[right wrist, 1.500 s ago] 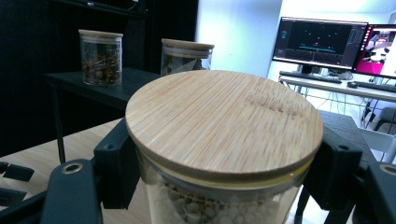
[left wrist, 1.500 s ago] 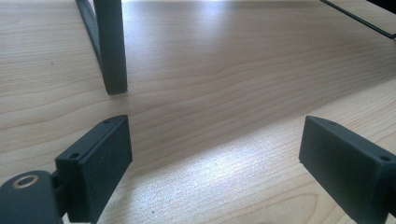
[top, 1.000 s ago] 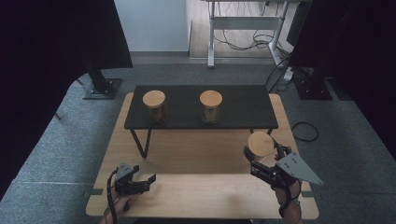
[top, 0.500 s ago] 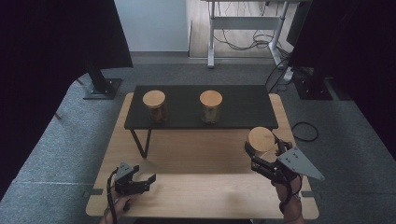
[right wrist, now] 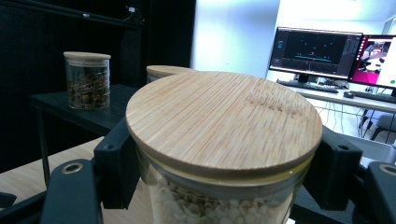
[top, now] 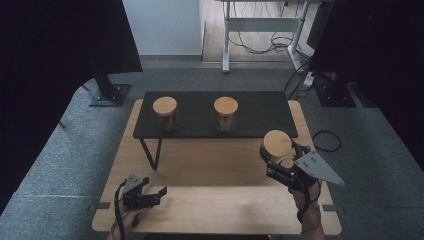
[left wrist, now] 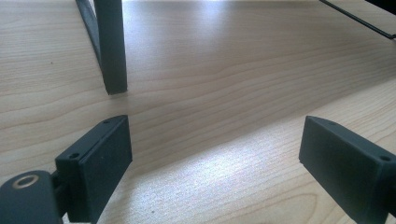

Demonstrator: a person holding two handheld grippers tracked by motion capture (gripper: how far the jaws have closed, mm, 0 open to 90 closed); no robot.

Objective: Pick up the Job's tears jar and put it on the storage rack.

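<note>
Clear glass jar (right wrist: pixel 219 198) with matt bamboo lid (right wrist: pixel 224 119), pale smooth wooden table (left wrist: pixel 224 84)

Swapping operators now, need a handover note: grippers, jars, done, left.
Right hand-held gripper: shut on the jar of white bits, wooden lid on, held over the table's right side just in front of the black shelf.
Left hand-held gripper: open, holding nothing, low over the wooden table near its front left.
Done: two jars on the shelf, left jar and middle jar.
Left: probably set the held jar on the shelf's free right end, then release.
</note>
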